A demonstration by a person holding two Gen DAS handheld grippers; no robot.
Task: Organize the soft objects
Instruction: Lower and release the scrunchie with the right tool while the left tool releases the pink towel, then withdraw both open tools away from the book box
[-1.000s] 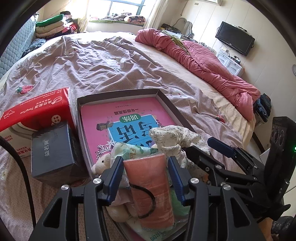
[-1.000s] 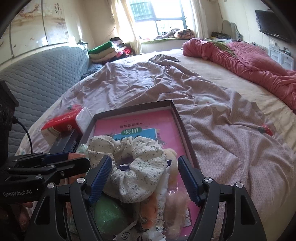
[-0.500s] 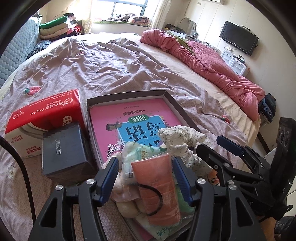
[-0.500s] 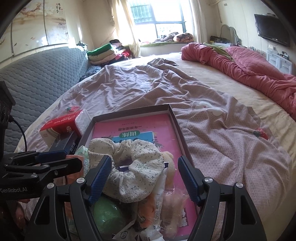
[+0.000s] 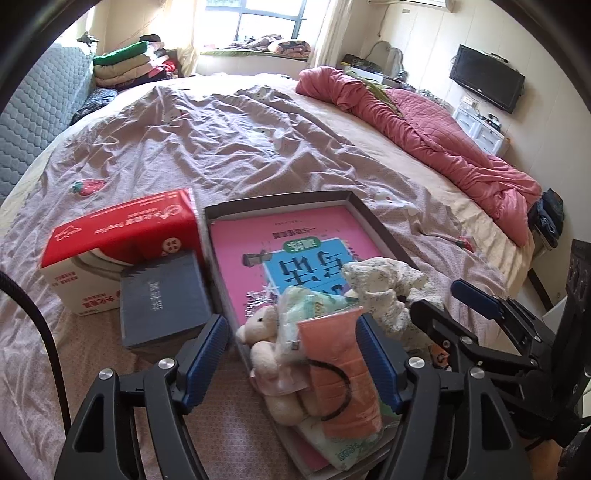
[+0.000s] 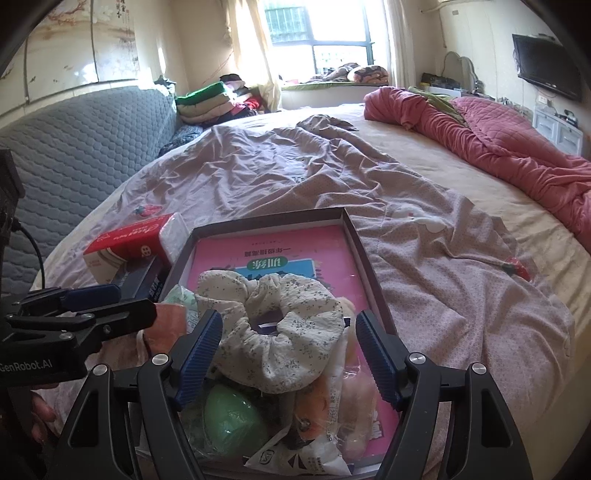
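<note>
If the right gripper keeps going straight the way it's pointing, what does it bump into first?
Most likely the flowery scrunchie. It sits between the open fingers of the right gripper, on top of the pile in the tray. A green ball lies lower down, so depth is a bit uncertain.

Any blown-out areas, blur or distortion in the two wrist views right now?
Left wrist: window clipped white, strong fisheye bending with a dark corner vignette, slight smear on the dark box. Right wrist: window and curtain blown out, the same barrel curve, the scrunchie sharp.
</note>
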